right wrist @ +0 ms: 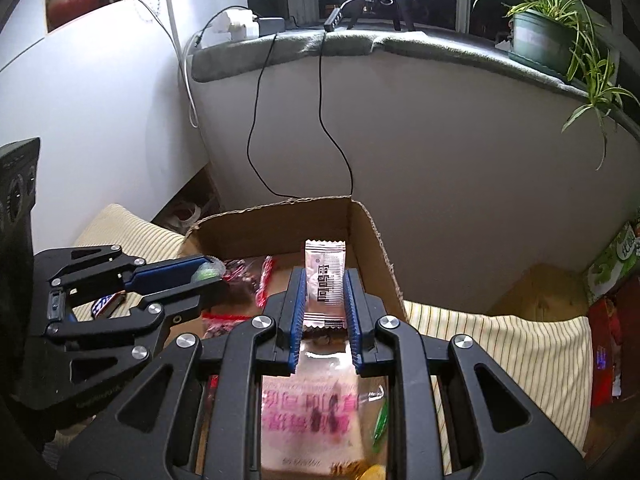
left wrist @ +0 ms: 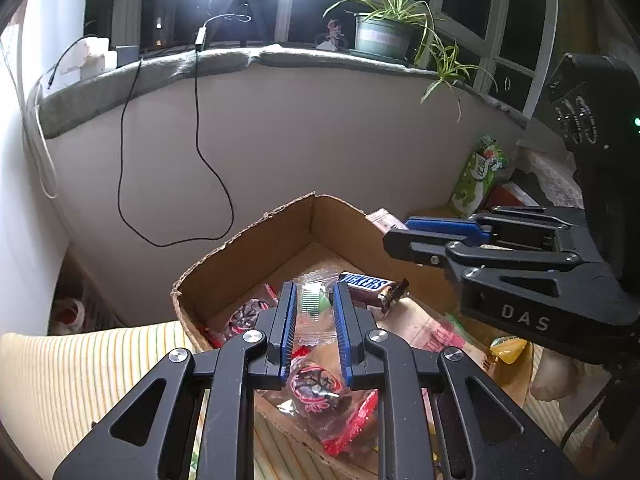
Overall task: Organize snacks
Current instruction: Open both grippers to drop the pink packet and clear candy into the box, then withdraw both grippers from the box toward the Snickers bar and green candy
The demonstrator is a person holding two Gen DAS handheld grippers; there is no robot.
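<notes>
In the left wrist view my left gripper [left wrist: 313,297] is shut on a small clear-wrapped green candy [left wrist: 314,307], held over an open cardboard box [left wrist: 256,256]. Inside the box lie a Snickers bar [left wrist: 370,286] and red-edged clear packets of dark sweets [left wrist: 316,394]. My right gripper [left wrist: 396,232] comes in from the right above the box rim. In the right wrist view the right gripper [right wrist: 325,282] is shut on a white sachet [right wrist: 325,270] with black print, over the same box [right wrist: 280,224]. The left gripper [right wrist: 216,274] shows at left with the green candy [right wrist: 205,274].
The box rests on a yellow striped cloth [right wrist: 500,340]. A pink-and-white packet [right wrist: 312,404] and a yellow wrapper [left wrist: 506,350] lie near its front. A green bag [left wrist: 478,178] and a red box [right wrist: 604,344] stand at right. Black cables [left wrist: 196,128] hang from the windowsill, which holds a potted plant [left wrist: 382,36].
</notes>
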